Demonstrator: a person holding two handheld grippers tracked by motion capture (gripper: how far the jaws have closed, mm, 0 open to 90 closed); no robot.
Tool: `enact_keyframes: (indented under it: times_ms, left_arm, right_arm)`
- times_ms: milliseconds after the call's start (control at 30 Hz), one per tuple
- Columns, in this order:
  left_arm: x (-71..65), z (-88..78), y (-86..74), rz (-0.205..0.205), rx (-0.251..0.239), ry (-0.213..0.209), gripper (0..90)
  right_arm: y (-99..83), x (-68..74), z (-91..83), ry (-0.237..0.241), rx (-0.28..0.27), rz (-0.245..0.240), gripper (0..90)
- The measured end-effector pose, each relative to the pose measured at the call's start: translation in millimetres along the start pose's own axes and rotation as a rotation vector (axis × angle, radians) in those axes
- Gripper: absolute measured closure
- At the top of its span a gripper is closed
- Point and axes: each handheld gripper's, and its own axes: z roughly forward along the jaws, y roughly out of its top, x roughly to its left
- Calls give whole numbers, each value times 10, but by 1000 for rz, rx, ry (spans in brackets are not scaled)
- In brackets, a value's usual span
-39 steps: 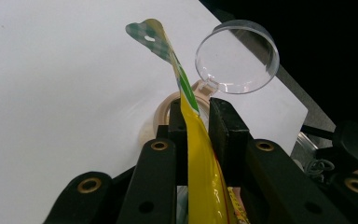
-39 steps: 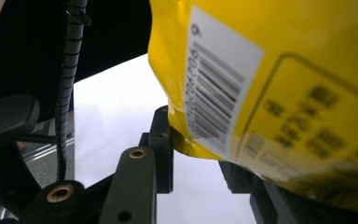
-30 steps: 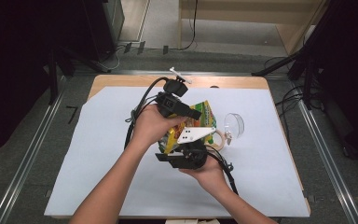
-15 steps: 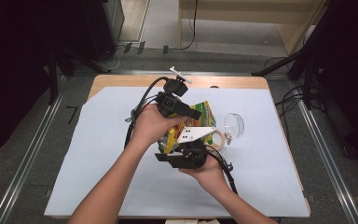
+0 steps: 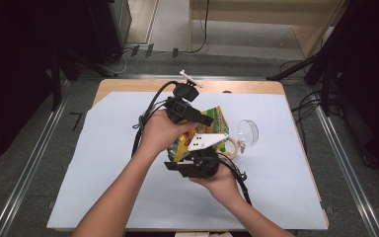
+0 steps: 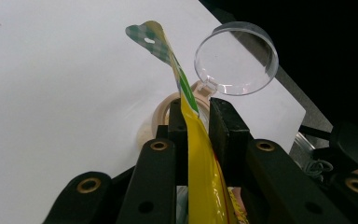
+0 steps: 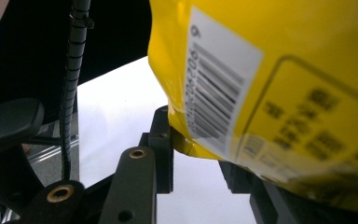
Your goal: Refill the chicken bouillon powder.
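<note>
Left gripper [image 6: 196,122]: clenching the thin top seam of the yellow packet [image 6: 204,177], probably to pull it open.
Right gripper [image 7: 196,149]: gripping the packet's lower corner beside the barcode, bracing it.
Packet place: lifted over the desk middle, toward the far edge.
Nearby: clear lid [image 5: 247,132] and tape roll [image 5: 231,146] lying just beside.
Surface: white sheet [image 5: 103,163] covering the wooden desk.
Room: dark, cables crossing the floor.

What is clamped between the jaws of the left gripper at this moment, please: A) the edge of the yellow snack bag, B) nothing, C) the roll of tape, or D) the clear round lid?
A: in the left gripper view, the left gripper pinches the yellow snack bag edge between its jaws.
</note>
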Motion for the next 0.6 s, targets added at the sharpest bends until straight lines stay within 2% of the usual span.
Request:
enact_keyframes:
  times_ms: [167, 600]
  left_arm:
    - [3, 0, -3, -7, 5, 2, 793]
    - [6, 21, 6, -5, 2, 3, 794]
  right_arm:
    - [4, 5, 2, 14, 7, 24, 705]
    - [0, -8, -4, 9, 10, 22, 705]
